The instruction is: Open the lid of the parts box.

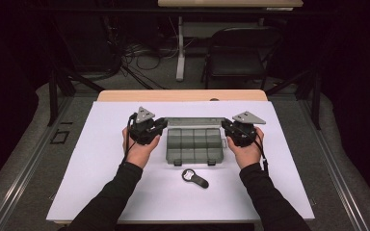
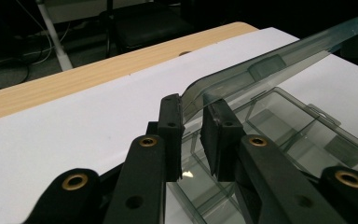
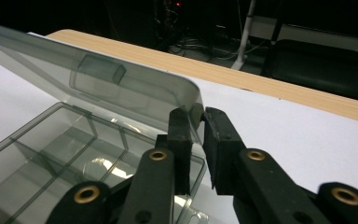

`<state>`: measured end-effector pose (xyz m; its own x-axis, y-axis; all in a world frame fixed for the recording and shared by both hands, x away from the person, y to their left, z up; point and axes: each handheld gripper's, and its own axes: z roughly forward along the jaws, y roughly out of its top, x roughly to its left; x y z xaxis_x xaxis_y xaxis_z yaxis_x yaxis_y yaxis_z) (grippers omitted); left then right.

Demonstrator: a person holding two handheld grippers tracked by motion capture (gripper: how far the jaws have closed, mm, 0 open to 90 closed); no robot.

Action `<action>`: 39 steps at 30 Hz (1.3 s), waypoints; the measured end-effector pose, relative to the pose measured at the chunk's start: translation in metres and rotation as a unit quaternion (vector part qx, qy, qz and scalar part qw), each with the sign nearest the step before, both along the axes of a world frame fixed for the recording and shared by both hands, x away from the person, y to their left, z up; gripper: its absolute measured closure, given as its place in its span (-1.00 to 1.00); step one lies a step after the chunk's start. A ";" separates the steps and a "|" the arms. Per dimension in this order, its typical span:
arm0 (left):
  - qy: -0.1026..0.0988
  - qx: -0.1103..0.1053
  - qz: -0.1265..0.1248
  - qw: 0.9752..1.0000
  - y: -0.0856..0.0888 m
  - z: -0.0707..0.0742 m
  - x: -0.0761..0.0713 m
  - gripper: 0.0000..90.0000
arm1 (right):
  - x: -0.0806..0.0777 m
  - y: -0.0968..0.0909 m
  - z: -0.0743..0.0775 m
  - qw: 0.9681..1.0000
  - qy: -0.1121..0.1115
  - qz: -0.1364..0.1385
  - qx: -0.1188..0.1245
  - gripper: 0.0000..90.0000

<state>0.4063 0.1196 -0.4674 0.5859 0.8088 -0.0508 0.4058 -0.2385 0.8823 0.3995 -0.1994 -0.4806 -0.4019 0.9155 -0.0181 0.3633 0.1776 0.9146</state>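
Observation:
A smoky clear plastic compartment box (image 1: 195,144) sits mid-table on the white mat, its several compartments empty. Its hinged lid (image 1: 194,121) stands partly raised at the far side. My left gripper (image 1: 161,124) is at the lid's left corner and my right gripper (image 1: 225,126) at its right corner. In the left gripper view the lid (image 2: 270,65) runs between the jaws of my left gripper (image 2: 192,123), above the box base (image 2: 303,135). In the right gripper view my right gripper (image 3: 196,123) pinches the rounded corner of the lid (image 3: 98,79) over the base (image 3: 51,144).
A small black hand-held device (image 1: 194,177) lies on the white mat (image 1: 101,168) just in front of the box. The wooden table edge (image 1: 183,95) shows beyond the mat. A black chair (image 1: 238,53) and cables are on the floor behind.

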 end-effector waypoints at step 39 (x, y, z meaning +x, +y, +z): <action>0.041 -0.006 0.099 0.994 -0.019 0.013 0.058 0.94 | 0.058 0.006 0.013 0.999 0.031 -0.037 0.003 0.94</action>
